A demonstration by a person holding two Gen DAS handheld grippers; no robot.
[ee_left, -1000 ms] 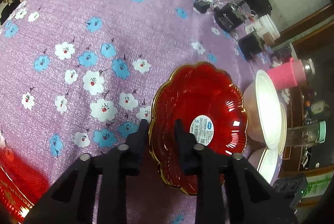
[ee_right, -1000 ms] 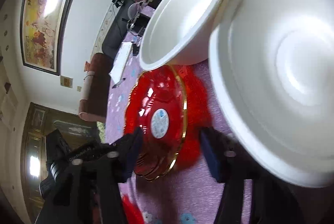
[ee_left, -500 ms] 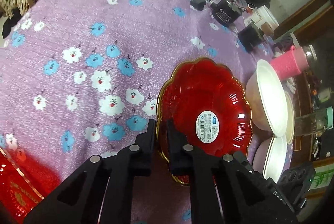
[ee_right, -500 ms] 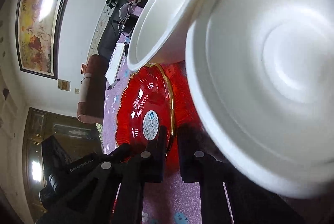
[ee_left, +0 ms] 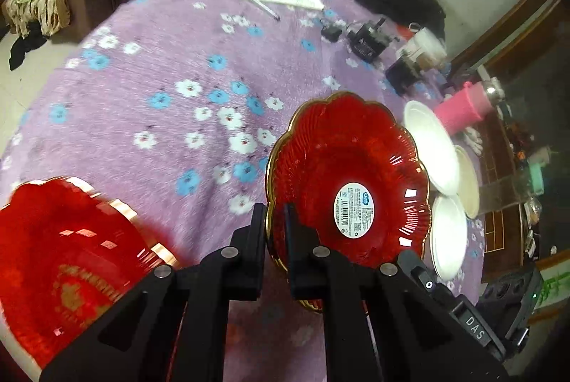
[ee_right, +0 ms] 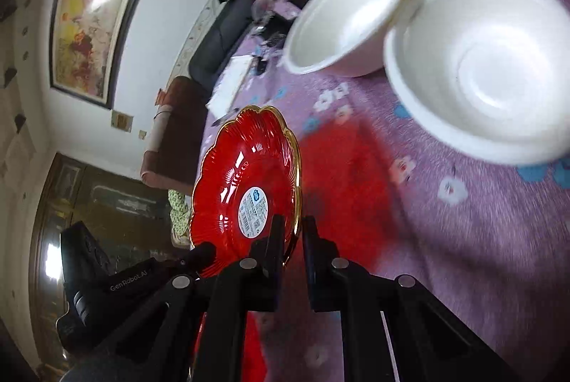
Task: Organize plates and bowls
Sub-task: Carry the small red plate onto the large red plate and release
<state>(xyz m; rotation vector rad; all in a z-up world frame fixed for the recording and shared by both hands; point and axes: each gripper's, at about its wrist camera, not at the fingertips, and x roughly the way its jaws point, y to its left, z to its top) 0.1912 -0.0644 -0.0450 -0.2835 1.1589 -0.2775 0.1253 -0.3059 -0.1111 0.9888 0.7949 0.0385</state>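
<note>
Both grippers, left (ee_left: 275, 220) and right (ee_right: 293, 232), pinch plate (ee_left: 347, 175) rim; lift level, clear of bowls (ee_right: 477, 61) beside it.

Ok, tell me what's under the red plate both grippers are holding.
The red plate is lifted off the table, gripped at its rim by both grippers. In the right wrist view only tablecloth with a red glow shows beneath. The cloth directly behind the plate is hidden.
</note>
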